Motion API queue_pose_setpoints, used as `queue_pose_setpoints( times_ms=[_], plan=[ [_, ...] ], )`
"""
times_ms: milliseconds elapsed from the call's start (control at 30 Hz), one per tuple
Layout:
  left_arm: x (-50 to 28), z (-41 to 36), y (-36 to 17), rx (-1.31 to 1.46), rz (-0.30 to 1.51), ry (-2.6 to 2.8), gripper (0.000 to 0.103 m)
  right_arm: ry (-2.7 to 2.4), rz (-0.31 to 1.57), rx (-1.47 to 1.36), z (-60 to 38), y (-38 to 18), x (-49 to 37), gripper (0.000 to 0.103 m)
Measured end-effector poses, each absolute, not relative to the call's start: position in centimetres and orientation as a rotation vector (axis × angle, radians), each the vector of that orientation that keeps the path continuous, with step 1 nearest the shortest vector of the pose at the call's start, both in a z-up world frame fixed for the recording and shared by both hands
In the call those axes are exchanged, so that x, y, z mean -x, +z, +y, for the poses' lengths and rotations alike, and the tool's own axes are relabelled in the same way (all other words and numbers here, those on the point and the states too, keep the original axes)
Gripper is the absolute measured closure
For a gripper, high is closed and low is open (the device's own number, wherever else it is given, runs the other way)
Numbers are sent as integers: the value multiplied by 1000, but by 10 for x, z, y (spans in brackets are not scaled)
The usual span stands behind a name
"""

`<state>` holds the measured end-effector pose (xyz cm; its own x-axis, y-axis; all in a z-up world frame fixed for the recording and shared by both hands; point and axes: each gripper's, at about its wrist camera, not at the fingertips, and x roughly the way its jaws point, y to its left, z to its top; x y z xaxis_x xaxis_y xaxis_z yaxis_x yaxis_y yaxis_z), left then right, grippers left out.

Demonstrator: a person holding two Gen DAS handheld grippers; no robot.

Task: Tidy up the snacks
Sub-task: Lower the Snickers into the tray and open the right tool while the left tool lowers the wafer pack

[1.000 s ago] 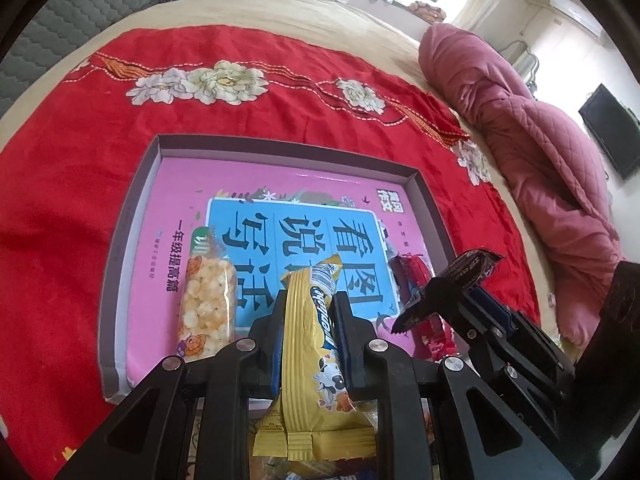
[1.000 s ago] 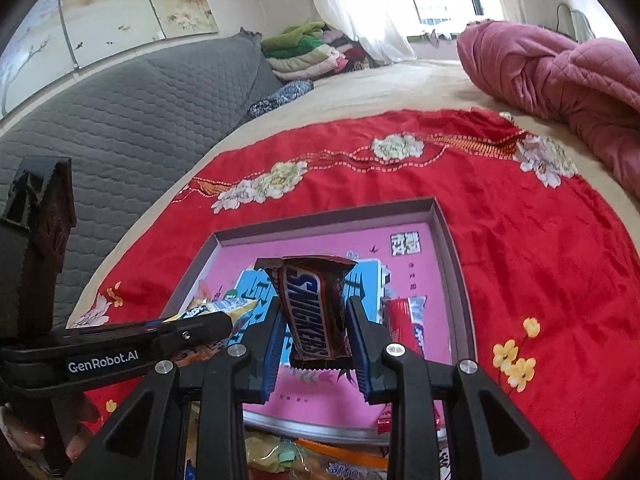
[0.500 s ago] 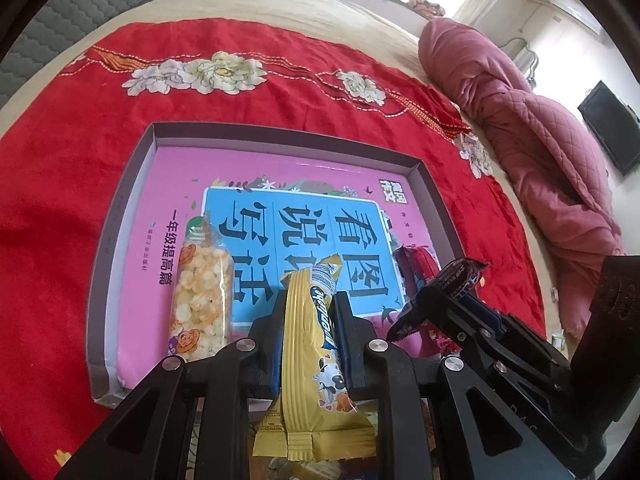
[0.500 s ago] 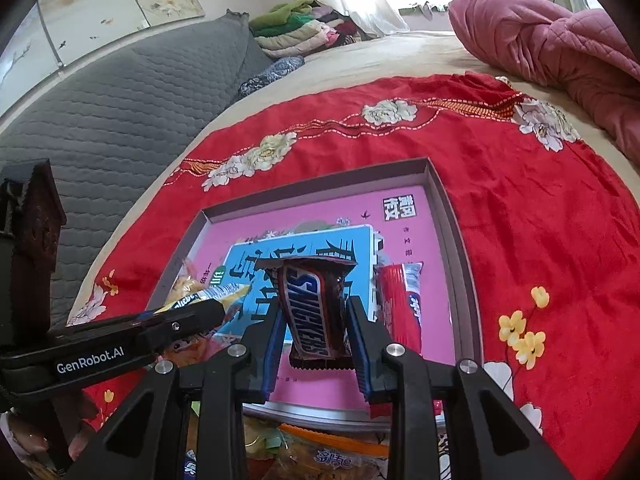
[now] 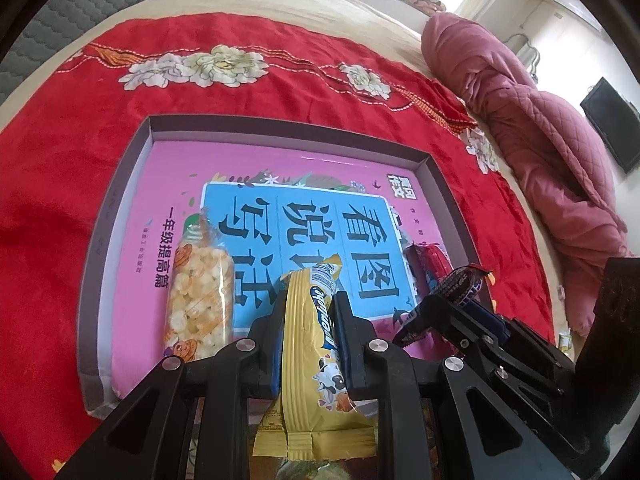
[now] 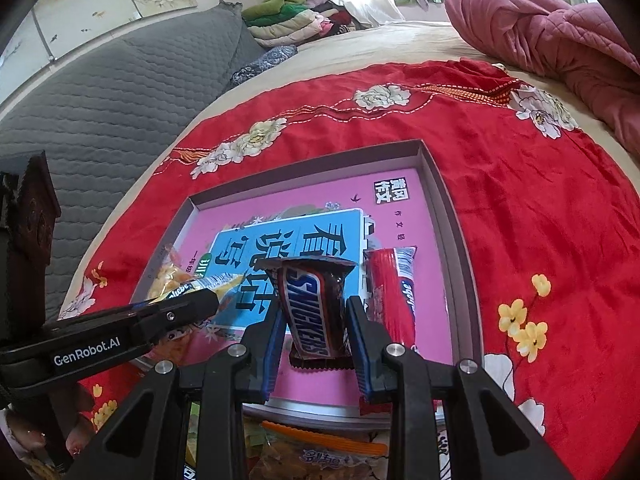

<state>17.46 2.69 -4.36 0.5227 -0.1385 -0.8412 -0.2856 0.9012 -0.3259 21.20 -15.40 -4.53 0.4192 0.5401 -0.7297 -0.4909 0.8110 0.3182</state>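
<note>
My left gripper is shut on a yellow snack bar and holds it over the near edge of a grey box tray that has a pink and blue book cover inside. A clear popcorn pack lies at the tray's left. A red wrapped snack lies at its right. My right gripper is shut on a Snickers bar above the tray, just left of the red snack. The left gripper shows at the left of the right wrist view.
The tray sits on a red flowered cloth on a bed. A pink quilt is heaped at the right. A grey padded headboard runs along the left. More snack packs lie below the tray's near edge.
Both grippers have moved forward and lower over the tray, each still holding its snack. The tray now looks closer and larger.
</note>
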Motion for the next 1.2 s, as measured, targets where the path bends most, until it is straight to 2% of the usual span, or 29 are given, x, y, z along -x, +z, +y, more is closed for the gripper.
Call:
queue_pose_setpoints(
  times_ms=[867,1000,1200],
  plan=[
    [-188,22,-52,399,1013,95,82,606,937,-69,-160,-48,-218,71],
    [-188,22,-51,398,1012,97,82,608,927,-84,-162,-46,-218,65],
    [-187,22,-52,403,1015,97,81,607,929,-86,-162,-46,-218,64]
  ],
)
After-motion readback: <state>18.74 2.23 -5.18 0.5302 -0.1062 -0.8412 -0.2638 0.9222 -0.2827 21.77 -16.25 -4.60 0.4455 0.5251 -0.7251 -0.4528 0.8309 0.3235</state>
